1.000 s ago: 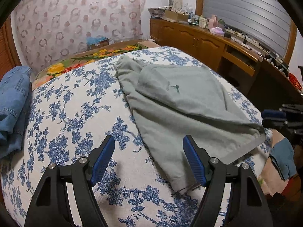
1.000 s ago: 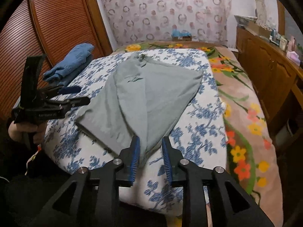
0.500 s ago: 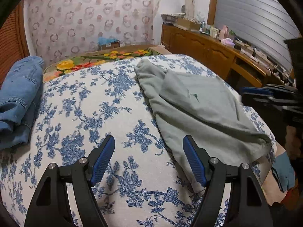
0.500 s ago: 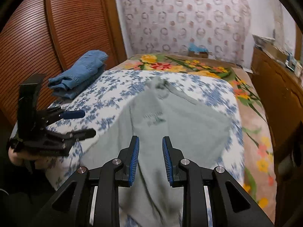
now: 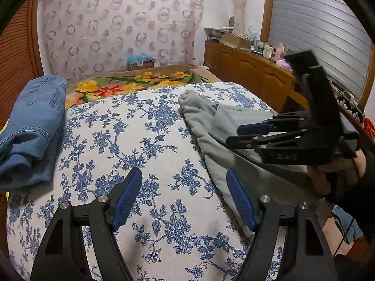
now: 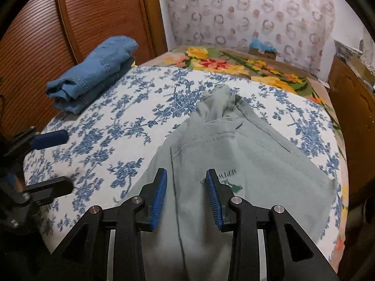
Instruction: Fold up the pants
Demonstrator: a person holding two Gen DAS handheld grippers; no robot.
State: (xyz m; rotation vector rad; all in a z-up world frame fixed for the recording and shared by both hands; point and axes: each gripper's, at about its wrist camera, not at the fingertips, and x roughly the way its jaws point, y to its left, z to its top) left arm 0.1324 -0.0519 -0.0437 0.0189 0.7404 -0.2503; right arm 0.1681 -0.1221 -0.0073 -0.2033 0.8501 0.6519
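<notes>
Grey-green pants [image 6: 234, 154] lie half folded on the blue-flowered bedspread [image 6: 131, 121], waist end near me, a printed logo showing. They also show at the right of the left wrist view [image 5: 206, 126]. My right gripper [image 6: 186, 194] hovers over the near part of the pants, jaws open and empty. It also shows in the left wrist view [image 5: 248, 133], held by a hand above the pants. My left gripper [image 5: 184, 199] is open and empty over bare bedspread just left of the pants. It shows at the left edge of the right wrist view [image 6: 50, 161].
Folded blue jeans [image 6: 93, 70] lie at the bed's far left corner, also in the left wrist view [image 5: 30, 131]. A wooden wardrobe [image 6: 70, 18] stands to the left. A wooden dresser [image 5: 253, 75] with clutter runs along the right. A floral blanket [image 5: 131, 86] lies behind.
My right gripper has opened and let go of the pants' fold, and has moved forward over them. The left gripper has shifted left, off the pants, still open.
</notes>
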